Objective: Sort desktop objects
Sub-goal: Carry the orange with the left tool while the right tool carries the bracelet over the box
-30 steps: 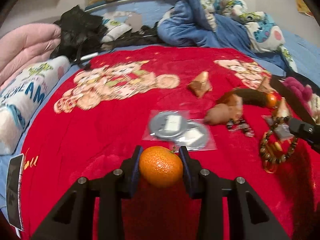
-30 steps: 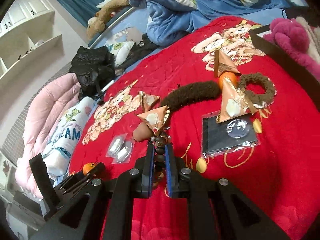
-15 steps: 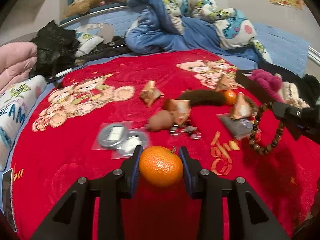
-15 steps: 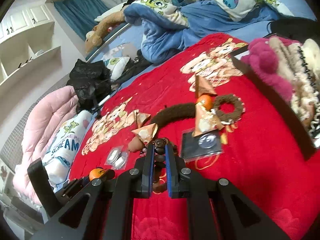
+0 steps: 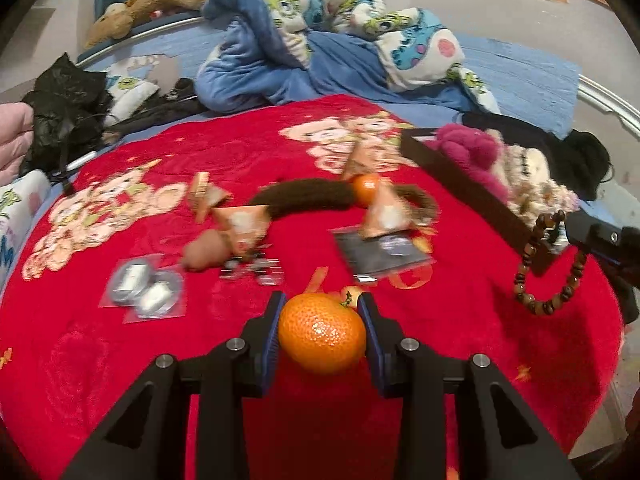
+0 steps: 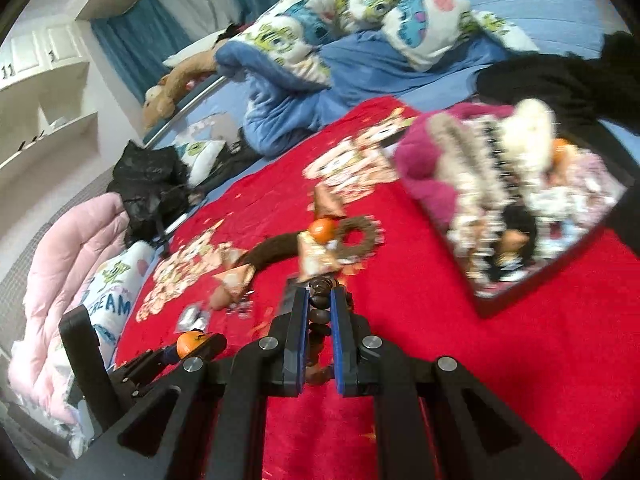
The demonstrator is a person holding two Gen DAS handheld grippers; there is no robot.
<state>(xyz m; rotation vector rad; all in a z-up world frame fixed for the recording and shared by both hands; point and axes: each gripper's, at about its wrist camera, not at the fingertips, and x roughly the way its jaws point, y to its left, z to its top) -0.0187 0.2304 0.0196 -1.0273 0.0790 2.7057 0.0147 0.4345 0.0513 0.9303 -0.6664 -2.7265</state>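
Observation:
My left gripper is shut on an orange mandarin, held above the red blanket. The right gripper is shut on a brown bead bracelet; in the left wrist view that bracelet dangles at the right edge. A dark box full of plush and small items sits on the blanket to the right. A second mandarin, triangular snack packets, a brown fuzzy band and bagged round items lie mid-blanket. The left gripper with its mandarin shows low left in the right wrist view.
Blue and cartoon-print bedding is heaped behind the blanket. A black bag and pink quilt lie at the left. A flat dark packet and a small beaded chain rest near the middle. White shelves stand far left.
Both grippers have swept to the right across the blanket, each keeping its load. The dark box has come into fuller view in both views.

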